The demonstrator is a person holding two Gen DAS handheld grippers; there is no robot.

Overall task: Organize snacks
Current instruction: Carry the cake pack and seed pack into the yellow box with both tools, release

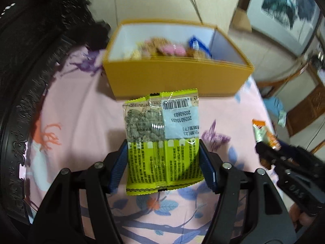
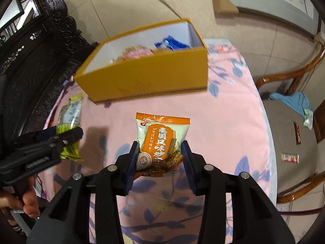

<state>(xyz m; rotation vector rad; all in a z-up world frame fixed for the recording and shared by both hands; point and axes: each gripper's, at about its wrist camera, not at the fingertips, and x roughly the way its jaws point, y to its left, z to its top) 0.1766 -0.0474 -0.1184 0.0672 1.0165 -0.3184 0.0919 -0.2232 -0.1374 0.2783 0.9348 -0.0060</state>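
My blue ribbed finger pads [image 1: 118, 166] press a lime-green plastic snack packet [image 1: 162, 140] with black print and a white barcode label; the other is orange-and-white [image 2: 161, 144]. Mustard-yellow cardboard box [image 1: 174, 79], pink leaf-patterned tablecloth [image 1: 81, 111].

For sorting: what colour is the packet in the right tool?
Orange packet, clearest in the right wrist view.

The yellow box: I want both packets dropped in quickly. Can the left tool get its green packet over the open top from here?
Probably yes. The left tool grips the green packet clear of the cloth, and the yellow box stands open-topped straight ahead with nothing between; the right tool is off to the side.
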